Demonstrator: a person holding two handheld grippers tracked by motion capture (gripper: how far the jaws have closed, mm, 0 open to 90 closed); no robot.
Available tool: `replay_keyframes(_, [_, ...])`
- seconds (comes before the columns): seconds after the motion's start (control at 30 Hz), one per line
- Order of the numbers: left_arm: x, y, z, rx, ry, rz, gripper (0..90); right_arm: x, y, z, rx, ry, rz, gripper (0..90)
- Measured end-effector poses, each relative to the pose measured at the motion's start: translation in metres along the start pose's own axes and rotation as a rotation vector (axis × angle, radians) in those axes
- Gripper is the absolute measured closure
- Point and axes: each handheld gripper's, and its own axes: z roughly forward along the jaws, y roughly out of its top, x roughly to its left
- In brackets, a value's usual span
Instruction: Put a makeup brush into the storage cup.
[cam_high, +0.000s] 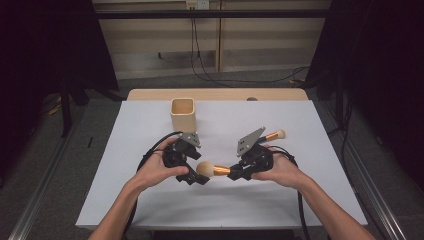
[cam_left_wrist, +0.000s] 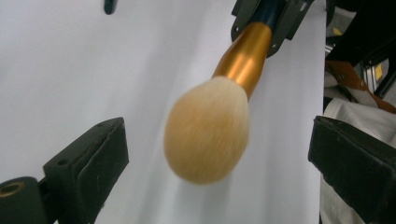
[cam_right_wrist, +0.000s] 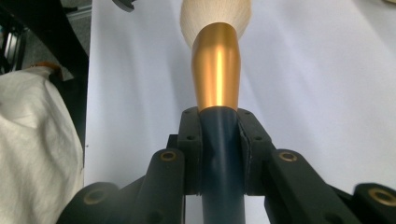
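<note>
The right hand-held gripper (cam_right_wrist: 219, 154) clamps the big brush (cam_high: 212, 170) by its dark handle above the surface (cam_high: 150, 130), bristles between the left hand-held gripper's (cam_left_wrist: 219, 158) wide-open jaws, which risk crushing them.

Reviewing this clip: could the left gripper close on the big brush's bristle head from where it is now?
Probably yes: the left gripper stands open with the bristle head between its jaws, untouched. The right gripper holds the big brush by its dark handle.
</note>
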Motion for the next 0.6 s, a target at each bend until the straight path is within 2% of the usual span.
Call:
replay_keyframes(0.2, [0.001,-0.009,-0.006,-0.048,0.033,-0.039,4.4,-0.002,-0.004,-0.004,-0.050,-0.016,0.036,74.5])
replay_keyframes(0.23, [0.002,-0.010,-0.007,-0.047,0.031,-0.033,4.2,-0.002,-0.005,-0.005,-0.057,-0.015,0.041,74.5])
replay_keyframes(0.37, [0.002,-0.013,-0.009,-0.081,0.047,-0.050,4.2,-0.003,-0.006,-0.008,-0.068,-0.033,0.054,74.5])
replay_keyframes(0.5, [0.002,-0.016,-0.011,-0.133,0.066,-0.066,3.9,-0.005,-0.006,-0.011,-0.111,-0.043,0.065,74.4])
replay_keyframes(0.6, [0.001,-0.019,-0.012,-0.167,0.087,-0.062,3.9,-0.005,-0.007,-0.011,-0.135,-0.051,0.072,74.5])
